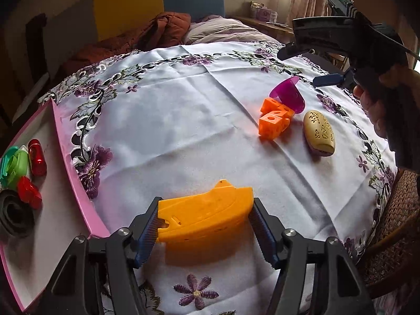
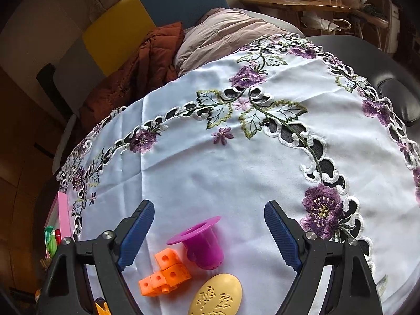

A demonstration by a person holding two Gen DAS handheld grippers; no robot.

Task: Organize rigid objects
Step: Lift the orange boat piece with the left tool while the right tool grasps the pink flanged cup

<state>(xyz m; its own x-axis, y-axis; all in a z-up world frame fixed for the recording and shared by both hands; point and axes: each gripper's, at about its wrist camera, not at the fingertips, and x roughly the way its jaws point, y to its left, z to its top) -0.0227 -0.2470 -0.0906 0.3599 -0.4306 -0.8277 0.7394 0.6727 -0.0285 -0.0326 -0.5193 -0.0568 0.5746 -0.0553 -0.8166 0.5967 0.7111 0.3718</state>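
The left gripper (image 1: 206,221) is closest, and its two blue pads pinch a yellow toy boat (image 1: 204,216) by its ends. The boat sits just over the white cloth (image 1: 183,120), so it looks ready to be carried. The pink box (image 1: 69,162) waits just to the left, with red and green toys already inside. I think the boat goes there too, and it must go over the box's raised wall. The right gripper (image 2: 210,233) is spread wide and holds nothing. Under it lie a purple cup (image 2: 203,244), orange blocks (image 2: 165,273) and a tan egg (image 2: 216,295), close together. The cloth between is bare, so there is room.
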